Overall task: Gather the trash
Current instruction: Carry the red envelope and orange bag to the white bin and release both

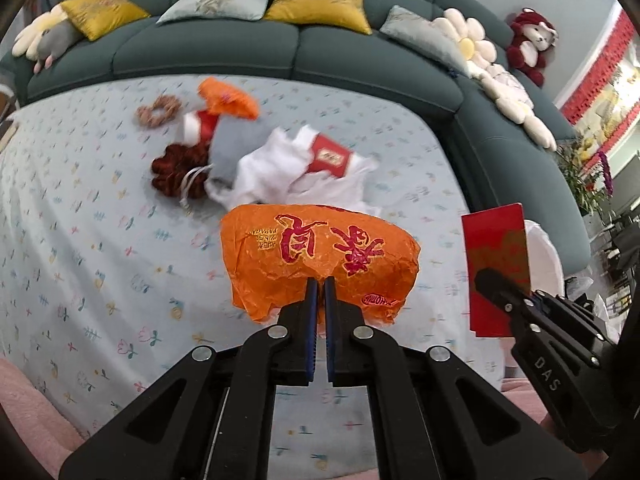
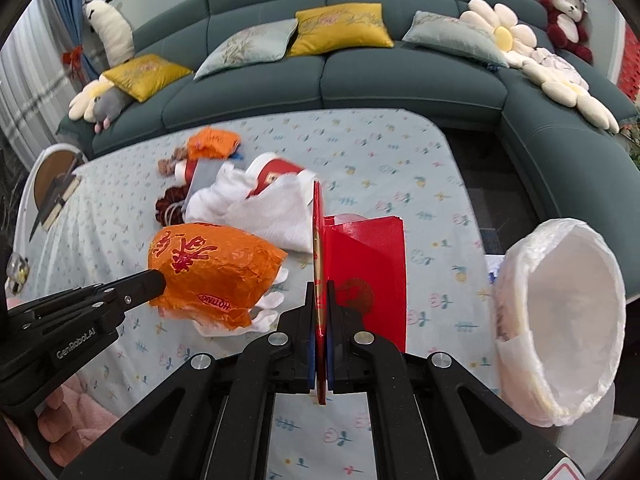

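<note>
My left gripper (image 1: 319, 280) is shut on a crumpled orange wrapper (image 1: 320, 256) with red characters, lifted above the flower-print tablecloth (image 1: 100, 240). The same orange wrapper (image 2: 216, 268) shows at the left of the right wrist view, with the left gripper (image 2: 158, 280) at its edge. My right gripper (image 2: 320, 284) is shut on a folded red envelope (image 2: 360, 276) held on edge; that red envelope (image 1: 498, 268) appears at the right of the left wrist view, the right gripper (image 1: 486, 278) clamped on it. A white-lined trash bin (image 2: 560, 320) stands at the right, its mouth facing me.
A pile lies mid-table: white cloth or tissue (image 1: 296, 172), a red packet (image 1: 330, 156), a grey pouch (image 1: 236, 144), a second orange wrapper (image 1: 228, 98), a dark red scrunchie (image 1: 176, 172) and a beige scrunchie (image 1: 158, 110). A dark green sofa (image 2: 400, 76) with cushions wraps around behind.
</note>
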### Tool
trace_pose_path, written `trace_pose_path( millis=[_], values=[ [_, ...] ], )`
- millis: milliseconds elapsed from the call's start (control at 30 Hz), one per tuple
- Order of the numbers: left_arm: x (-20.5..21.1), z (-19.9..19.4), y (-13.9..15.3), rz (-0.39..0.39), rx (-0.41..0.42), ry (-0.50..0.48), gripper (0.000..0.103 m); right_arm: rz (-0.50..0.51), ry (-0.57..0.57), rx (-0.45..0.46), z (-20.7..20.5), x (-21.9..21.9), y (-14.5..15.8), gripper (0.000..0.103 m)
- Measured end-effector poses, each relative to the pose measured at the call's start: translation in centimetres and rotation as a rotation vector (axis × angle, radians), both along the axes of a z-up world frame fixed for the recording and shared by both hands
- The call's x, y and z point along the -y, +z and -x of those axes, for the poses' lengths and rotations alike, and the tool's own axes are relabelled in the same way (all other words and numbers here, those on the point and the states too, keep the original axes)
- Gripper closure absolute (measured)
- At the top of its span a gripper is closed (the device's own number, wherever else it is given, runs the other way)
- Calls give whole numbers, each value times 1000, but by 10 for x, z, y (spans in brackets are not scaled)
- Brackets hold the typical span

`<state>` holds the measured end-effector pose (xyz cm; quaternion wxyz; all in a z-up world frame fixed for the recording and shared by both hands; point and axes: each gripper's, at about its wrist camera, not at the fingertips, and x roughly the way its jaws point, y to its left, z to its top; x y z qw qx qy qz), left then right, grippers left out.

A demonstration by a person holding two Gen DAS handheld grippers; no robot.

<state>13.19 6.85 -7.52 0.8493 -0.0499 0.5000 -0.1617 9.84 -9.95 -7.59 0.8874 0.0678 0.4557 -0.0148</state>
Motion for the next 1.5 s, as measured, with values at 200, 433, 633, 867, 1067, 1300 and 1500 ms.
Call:
trace_pose_path(
  millis=[200, 433, 633, 867, 1067, 1300, 1500],
  values=[
    [49, 9, 24, 14, 47, -86, 100, 1, -67, 44, 19, 38, 17, 100],
    [121, 25, 39, 20, 85, -210, 100, 4, -175, 71, 47, 97, 24, 100],
    [181, 36, 37, 17, 85, -307, 100, -4, -301, 79, 75, 158, 20, 100],
    [232, 46, 29, 5, 73, -395, 100, -7, -396, 69, 95, 204, 11, 100],
    [261, 48, 22, 14, 52, -434, 99, -5, -437, 52, 100, 227, 2, 97],
    [273, 47, 23, 37, 54, -421, 65, 5, -468, 43, 100, 237, 1, 74],
    [265, 47, 29, 18, 80, -398, 61, 27, -483, 67, 101, 232, 10, 58]
  ],
)
